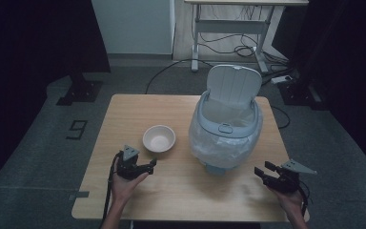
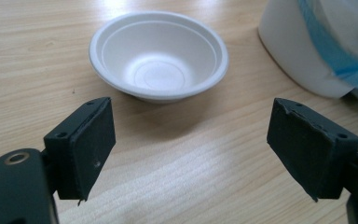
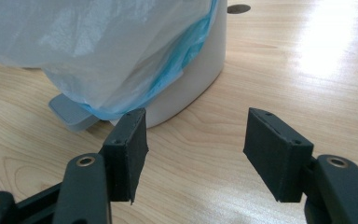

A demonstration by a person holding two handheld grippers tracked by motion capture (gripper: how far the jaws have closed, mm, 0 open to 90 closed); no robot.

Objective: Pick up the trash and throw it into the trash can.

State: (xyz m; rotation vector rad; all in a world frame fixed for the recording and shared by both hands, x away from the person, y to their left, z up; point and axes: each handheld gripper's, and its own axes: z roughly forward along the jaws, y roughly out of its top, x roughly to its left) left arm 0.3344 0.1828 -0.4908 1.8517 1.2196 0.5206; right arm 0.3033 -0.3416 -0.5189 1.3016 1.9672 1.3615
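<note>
Where the pale wooden table (image 1: 181, 191) shows its grain most clearly, a shallow round white bowl (image 1: 159, 139) sits upright and empty, its smooth matte wall stepped in faint rings down to a flat bottom. The left gripper (image 1: 151, 165) hovers just on the person's side of the bowl and points at it, its flat black rubbery pads spread wide with nothing between them; in the left gripper view the bowl (image 2: 158, 55) lies beyond the parted jaws, apart from both. Just to the right of the bowl stands a light blue and white plastic pedal bin (image 1: 225, 129), rounded in shape, its hinged lid raised upright and a thin, crinkled translucent bag draped over its rim and down its sides. Farther right of the bowl, beyond the bin, the right gripper (image 1: 261, 170) is held near the table's edge, jaws apart and empty, facing the bin's smooth base and flat grey pedal (image 3: 72, 112).
</note>
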